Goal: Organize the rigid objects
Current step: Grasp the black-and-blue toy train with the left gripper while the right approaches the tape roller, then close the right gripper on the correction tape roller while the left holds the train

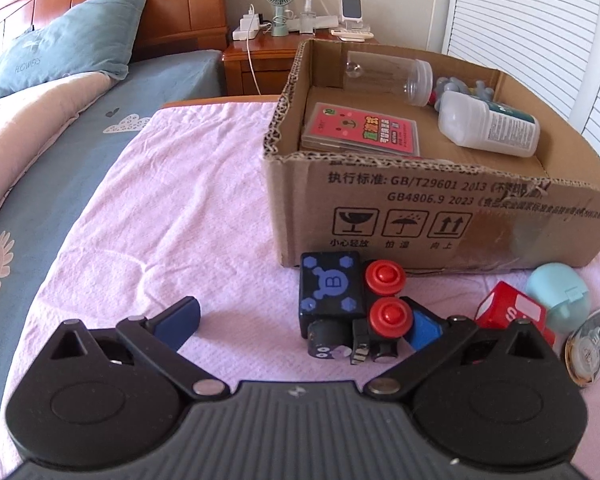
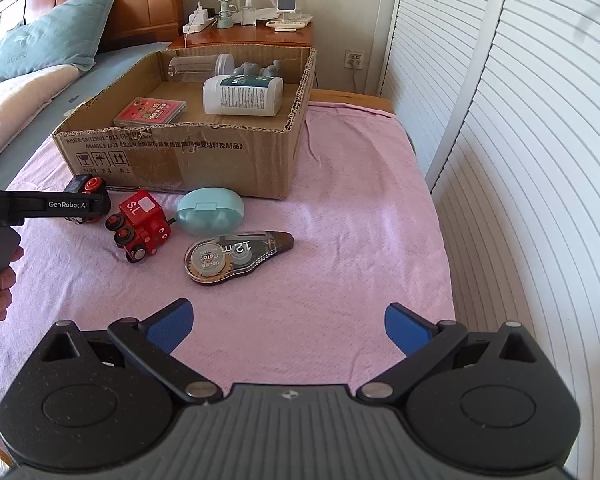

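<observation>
A black-and-blue toy train car (image 1: 334, 298) with red wheels lies on its side on the pink cloth, just in front of the cardboard box (image 1: 440, 216). My left gripper (image 1: 300, 322) is open, its jaws wide; the toy sits between them, nearer the right finger. A red toy car (image 2: 140, 224), a teal oval case (image 2: 210, 210) and a clear correction-tape dispenser (image 2: 232, 256) lie on the cloth ahead of my right gripper (image 2: 288, 326), which is open and empty. The left gripper (image 2: 80, 202) shows at the left of the right wrist view.
The box (image 2: 180, 160) holds a white bottle (image 2: 242, 94), a clear cup (image 2: 200, 66), a pink card pack (image 2: 150, 112) and a grey toy. A bed with pillows lies left, a wooden nightstand (image 2: 244, 36) behind, and white louvred doors (image 2: 520, 120) right.
</observation>
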`<state>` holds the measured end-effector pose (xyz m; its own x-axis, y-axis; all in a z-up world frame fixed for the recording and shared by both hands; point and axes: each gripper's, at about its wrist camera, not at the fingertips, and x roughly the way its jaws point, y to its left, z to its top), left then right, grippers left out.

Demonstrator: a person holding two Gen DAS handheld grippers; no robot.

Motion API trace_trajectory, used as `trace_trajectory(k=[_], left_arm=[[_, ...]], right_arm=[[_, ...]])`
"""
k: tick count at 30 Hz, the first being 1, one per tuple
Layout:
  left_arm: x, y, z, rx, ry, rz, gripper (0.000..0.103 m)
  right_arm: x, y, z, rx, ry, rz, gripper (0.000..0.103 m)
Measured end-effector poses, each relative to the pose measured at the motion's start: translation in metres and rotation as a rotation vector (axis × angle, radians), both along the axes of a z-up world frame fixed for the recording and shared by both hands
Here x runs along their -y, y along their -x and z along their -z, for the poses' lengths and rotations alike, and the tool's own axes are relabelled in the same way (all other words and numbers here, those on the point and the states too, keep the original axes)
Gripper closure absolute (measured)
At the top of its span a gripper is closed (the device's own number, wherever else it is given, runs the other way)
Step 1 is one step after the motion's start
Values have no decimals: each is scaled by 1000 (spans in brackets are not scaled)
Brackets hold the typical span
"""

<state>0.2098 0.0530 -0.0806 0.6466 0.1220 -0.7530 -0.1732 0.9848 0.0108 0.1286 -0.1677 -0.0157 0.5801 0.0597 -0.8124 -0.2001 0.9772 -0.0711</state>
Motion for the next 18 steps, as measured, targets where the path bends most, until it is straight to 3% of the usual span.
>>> trace_trajectory(k=[3, 5, 6, 18], left_arm=[[6, 4, -4, 25, -16, 36, 19], [9, 5, -8, 29, 18, 68, 49], [11, 6, -9, 31, 29, 77, 53], [11, 4, -10, 11, 29, 46, 53]], right_arm=[[-5, -3, 6, -14, 15, -31, 0], [-9, -5, 11, -18, 43, -56, 0], [-10, -6, 14, -18, 55, -73, 0], [-15, -38, 49, -20, 37, -244, 0]])
